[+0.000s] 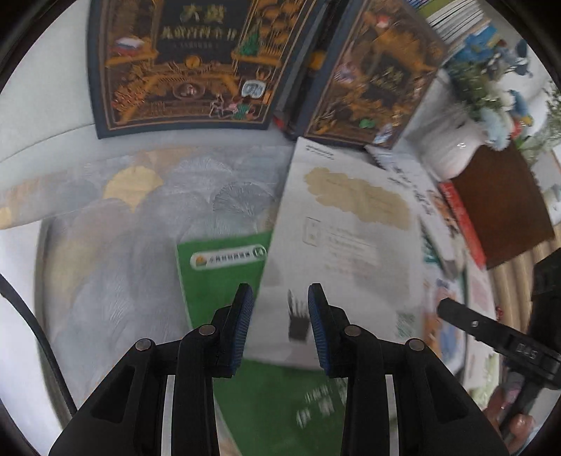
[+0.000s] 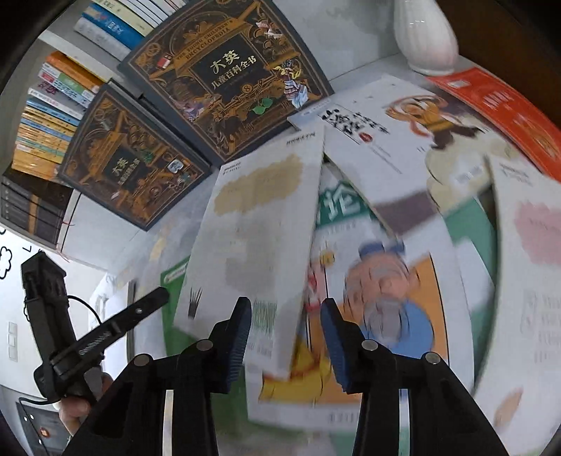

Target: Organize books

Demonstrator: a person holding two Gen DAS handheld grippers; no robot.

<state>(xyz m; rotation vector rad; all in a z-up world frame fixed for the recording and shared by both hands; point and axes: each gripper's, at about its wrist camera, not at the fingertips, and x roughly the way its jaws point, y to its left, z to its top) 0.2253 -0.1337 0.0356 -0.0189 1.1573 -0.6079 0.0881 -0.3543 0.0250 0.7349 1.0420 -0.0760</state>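
Observation:
Several books lie overlapping on a grey leaf-patterned cloth [image 1: 140,210]. My left gripper [image 1: 280,315] hovers open over a white book with a tan blotch [image 1: 350,228], which lies across a green book [image 1: 224,273]. My right gripper [image 2: 287,329] is open too. It hangs above the same white book [image 2: 259,217] and a book showing a cartoon old man in blue [image 2: 385,291]. Nothing sits between either pair of pads. Two dark encyclopedias with gold ornament [image 1: 182,63] [image 1: 371,77] lie at the back.
A white vase [image 2: 424,31] with flowers [image 1: 491,94] stands at the back beside a brown box [image 1: 501,203]. Stacked books [image 2: 52,115] fill the far left in the right wrist view. A calligraphy-cover book [image 2: 403,119], an orange-red book [image 2: 498,101] and a pink-blotched white book [image 2: 533,245] lie right.

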